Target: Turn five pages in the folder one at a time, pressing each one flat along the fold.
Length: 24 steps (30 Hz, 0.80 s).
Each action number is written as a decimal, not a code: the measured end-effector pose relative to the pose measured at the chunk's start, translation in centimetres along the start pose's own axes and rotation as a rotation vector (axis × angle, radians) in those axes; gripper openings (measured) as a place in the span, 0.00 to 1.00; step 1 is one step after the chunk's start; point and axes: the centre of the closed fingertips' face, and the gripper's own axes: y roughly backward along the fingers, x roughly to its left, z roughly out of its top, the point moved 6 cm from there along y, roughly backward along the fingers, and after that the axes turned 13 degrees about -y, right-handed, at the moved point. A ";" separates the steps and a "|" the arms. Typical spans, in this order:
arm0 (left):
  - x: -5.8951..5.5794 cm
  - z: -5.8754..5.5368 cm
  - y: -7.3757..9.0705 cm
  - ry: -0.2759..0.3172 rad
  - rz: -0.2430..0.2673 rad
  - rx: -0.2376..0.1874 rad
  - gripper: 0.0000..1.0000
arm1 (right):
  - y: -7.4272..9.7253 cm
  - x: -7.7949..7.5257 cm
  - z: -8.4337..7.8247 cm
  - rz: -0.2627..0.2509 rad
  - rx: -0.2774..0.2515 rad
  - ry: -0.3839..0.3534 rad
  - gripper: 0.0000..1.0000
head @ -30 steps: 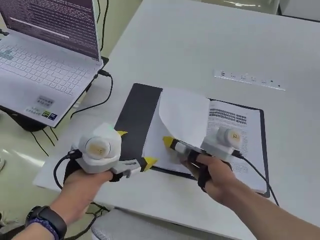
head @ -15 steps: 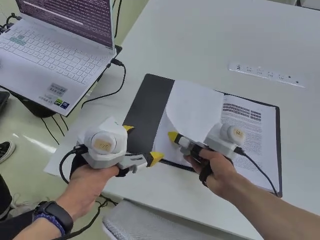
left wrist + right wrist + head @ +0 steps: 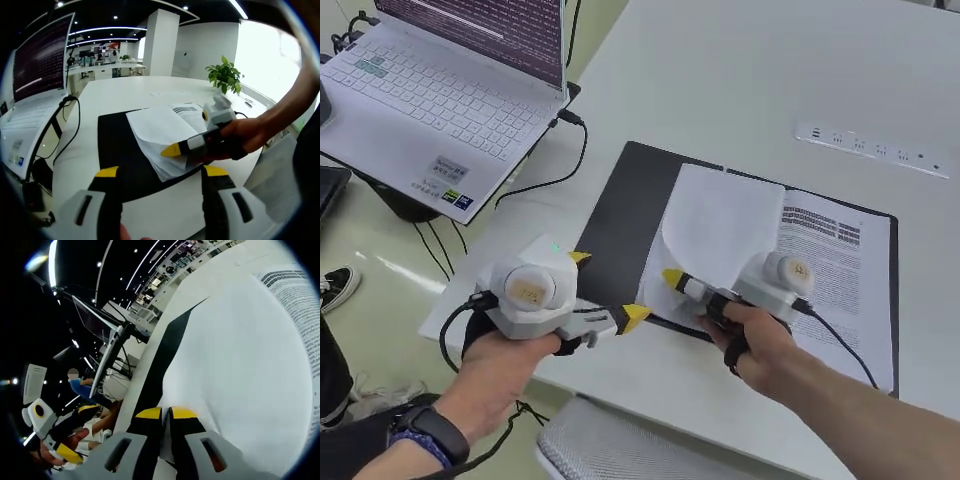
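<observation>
Right tool (image 3: 672,279) pinches 1 page (image 3: 720,225) of folder (image 3: 620,215) — left tool (image 3: 606,288) gapes wide.

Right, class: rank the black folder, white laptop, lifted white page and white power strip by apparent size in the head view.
1. open black folder
2. white laptop, though cropped by the frame
3. lifted white page
4. white power strip

Grips the white plastic, yellow-tipped left gripper (image 3: 606,288) in the left hand (image 3: 505,360), jaws spread wide, aimed toward the other hand. Holds the matching right gripper (image 3: 672,278) in the right hand (image 3: 750,340), forearm stretched forward, jaws pinched together on a white paper page (image 3: 720,225).
</observation>
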 end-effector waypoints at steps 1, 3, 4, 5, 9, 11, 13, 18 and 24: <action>0.0 0.0 0.0 0.001 0.001 0.001 0.65 | -0.1 0.1 -0.1 0.005 0.004 -0.001 0.07; 0.0 -0.1 0.1 0.002 0.002 0.002 0.64 | -0.1 0.2 -0.3 0.010 0.010 0.009 0.12; 0.0 -0.2 0.1 0.000 0.003 0.007 0.64 | -0.2 0.3 -0.3 0.013 0.010 0.014 0.13; 0.0 -0.3 0.2 -0.001 0.004 0.009 0.64 | -0.1 0.4 -0.3 0.016 0.011 0.014 0.15; -0.1 -0.5 0.2 0.006 0.005 0.014 0.64 | 0.0 1.1 -0.6 0.066 0.009 0.009 0.27; -0.3 -0.7 0.1 0.008 0.004 0.017 0.65 | 0.2 1.3 -1.0 0.078 0.022 0.032 0.31; -0.6 -0.7 -0.1 0.004 0.000 0.021 0.65 | 0.5 1.3 -1.4 0.083 0.033 0.053 0.31; -0.9 -0.4 -0.5 0.001 -0.014 0.024 0.66 | 1.2 1.2 -1.8 0.097 0.052 0.037 0.30; -1.1 -0.7 -0.6 0.025 -0.027 0.046 0.62 | 2.9 1.8 -3.1 0.143 0.116 0.076 0.39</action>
